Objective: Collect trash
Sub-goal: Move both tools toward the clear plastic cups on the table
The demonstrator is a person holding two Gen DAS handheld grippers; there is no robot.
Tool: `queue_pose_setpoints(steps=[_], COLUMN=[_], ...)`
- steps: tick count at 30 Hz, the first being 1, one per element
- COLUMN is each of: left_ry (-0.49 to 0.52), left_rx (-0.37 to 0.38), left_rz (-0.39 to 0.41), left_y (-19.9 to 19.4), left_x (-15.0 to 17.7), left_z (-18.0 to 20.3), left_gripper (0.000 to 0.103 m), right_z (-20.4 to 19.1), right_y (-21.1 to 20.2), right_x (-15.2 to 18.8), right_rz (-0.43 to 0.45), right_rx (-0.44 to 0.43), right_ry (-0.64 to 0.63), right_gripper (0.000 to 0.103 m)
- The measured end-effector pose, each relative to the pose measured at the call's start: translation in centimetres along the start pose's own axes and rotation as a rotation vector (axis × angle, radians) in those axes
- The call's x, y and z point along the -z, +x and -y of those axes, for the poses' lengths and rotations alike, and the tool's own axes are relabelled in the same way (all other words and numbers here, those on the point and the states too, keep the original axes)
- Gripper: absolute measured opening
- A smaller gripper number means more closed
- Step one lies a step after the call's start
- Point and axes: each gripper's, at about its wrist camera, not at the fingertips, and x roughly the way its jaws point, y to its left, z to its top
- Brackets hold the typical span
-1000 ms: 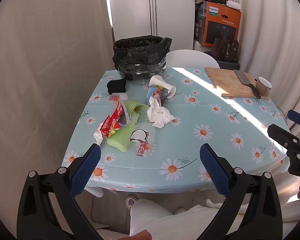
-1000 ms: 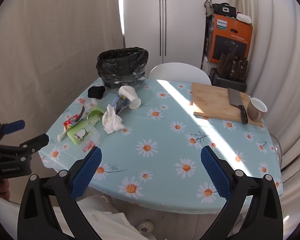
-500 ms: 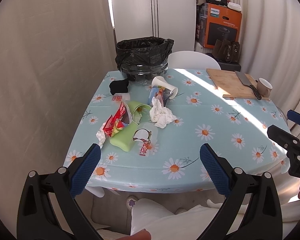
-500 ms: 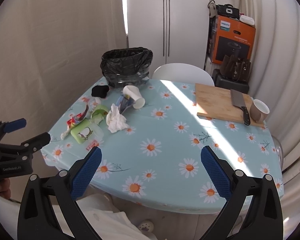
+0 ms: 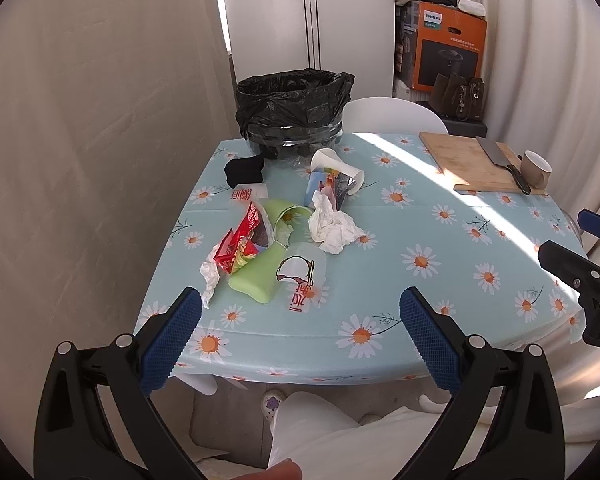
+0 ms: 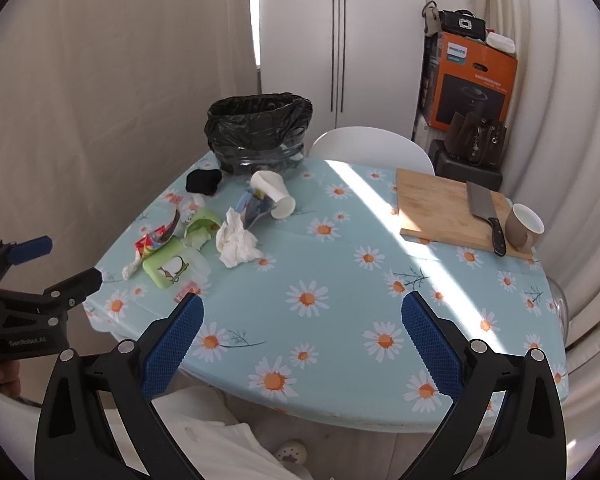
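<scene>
Both tongs hang wide and empty off the near edge of the counter [image 5: 380, 344], the left tongs [image 5: 300, 332] facing the trash and the right tongs [image 6: 302, 330] further right. The trash [image 5: 284, 236] lies in a heap on the counter's left part, well ahead of both, with the bin [image 5: 294, 110] at the far edge behind it.

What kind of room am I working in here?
Most likely a home dining or kitchen corner. A table with a daisy cloth holds a cutting board with a cleaver and a mug; a white cupboard stands behind.
</scene>
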Motion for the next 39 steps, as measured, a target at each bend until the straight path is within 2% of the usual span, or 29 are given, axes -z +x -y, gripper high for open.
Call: queue_pose_setpoints(steps=[12,16,20,27,34,39], left_ry=[0.009,0.003,-0.007,0.039,0.079,0.115], left_rx=[-0.017,0.002,0.058,0.07,0.183,0.243], left_rz=[-0.032,-0.061,-0.088,-0.128,-0.181,-0.244], left_y=[2.4,3.7,5.1,7.7,10.7,14.2], left_x=[-2.2,-3.6,-5.1,-7.2,-8.6,-9.8], left_z=[-2.8,-4.5,-6.4,-9.3,-11.7,-13.3], left_gripper=[0.097,0.097,0.097,0.097,0.097,0.097], right_z=[-2.1,-3.2,-4.1,-6.4,-9.4,-11.0], right_y=[3.3,4.6,6.4,9.3,12.4,14.7], right_x=[-2.1,-3.0,-3.8,-5.1,-5.1,-4.7], right_rz=[-0.06,-0.085,-0.146,-0.208,-0.28,-0.334], right_rx=[-0.021,-0.035,-0.043,-0.083,-0.114,-0.094], right_ry=[-0.006,-0.009,0.0,0.015,0.057,0.119], right_gripper=[0.095,0.095,0.095,0.095,0.095,0.094])
